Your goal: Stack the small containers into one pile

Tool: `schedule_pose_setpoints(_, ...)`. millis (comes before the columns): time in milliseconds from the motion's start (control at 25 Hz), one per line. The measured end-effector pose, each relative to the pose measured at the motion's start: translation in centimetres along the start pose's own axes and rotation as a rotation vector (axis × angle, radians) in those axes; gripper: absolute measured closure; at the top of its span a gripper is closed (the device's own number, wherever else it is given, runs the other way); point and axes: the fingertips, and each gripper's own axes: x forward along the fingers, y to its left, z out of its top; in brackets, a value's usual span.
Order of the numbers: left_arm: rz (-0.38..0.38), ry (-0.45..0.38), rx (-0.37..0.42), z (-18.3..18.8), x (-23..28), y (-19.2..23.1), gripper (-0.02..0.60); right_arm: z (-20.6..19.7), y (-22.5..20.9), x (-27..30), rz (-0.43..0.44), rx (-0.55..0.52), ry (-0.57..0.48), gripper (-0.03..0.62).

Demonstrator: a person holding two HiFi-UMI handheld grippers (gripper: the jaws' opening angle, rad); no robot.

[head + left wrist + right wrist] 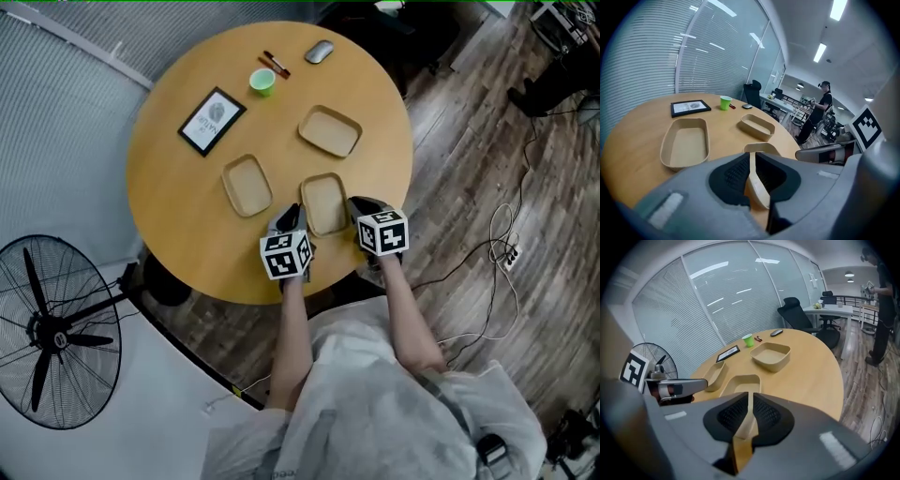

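Note:
Three shallow beige containers lie on the round wooden table [178, 216]. The nearest container [324, 202] is gripped by both grippers at its near end. My left gripper [292, 216] is shut on its near-left rim [757, 183]. The right gripper [360, 205] is shut on the near-right rim [747, 420]. A second container [247, 185] lies to the left, also seen in the left gripper view [686, 143]. The third container [330, 130] sits farther back, on its own [771, 356].
At the table's far side are a framed picture [212, 120], a green cup [262, 82], a red pen [276, 63] and a grey mouse [319, 52]. A floor fan [56, 333] stands at the left. Cables [502, 248] lie on the floor to the right.

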Motion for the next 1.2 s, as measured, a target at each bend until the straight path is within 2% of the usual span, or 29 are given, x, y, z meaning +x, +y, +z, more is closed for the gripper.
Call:
schedule_pose_setpoints(320, 0.006, 0.13, -0.005, -2.6, 2.9, -0.2, 0.512, -0.5, -1.1, 1.3, -0.005, 0.015, 0.053, 0.537)
schedule_pose_setpoints(600, 0.004, 0.175, -0.035, -4.1, 4.1, 0.5, 0.499, -2.0, -1.3, 2.8, 0.004, 0.022, 0.116, 0.528)
schedule_pose_setpoints(720, -0.018, 0.202, -0.049, -4.9, 4.4, 0.2, 0.499, -2.7, -1.3, 3.1, -0.007, 0.027, 0.139, 0.531)
schedule_pose_setpoints(800, -0.036, 0.222, -0.059, -5.3, 4.5, 0.1, 0.514, -3.0, -1.2, 3.3, -0.016, 0.036, 0.143, 0.557)
schedule_pose_setpoints(1000, -0.047, 0.231, -0.054, -5.0, 4.2, 0.2, 0.526, -2.5, -0.7, 3.5, -0.021, 0.038, 0.143, 0.568)
schedule_pose_setpoints(1200, -0.036, 0.195, -0.049, -3.0, 3.6, 1.0, 0.528, -0.6, 0.5, 3.8, -0.007, 0.036, 0.117, 0.571)
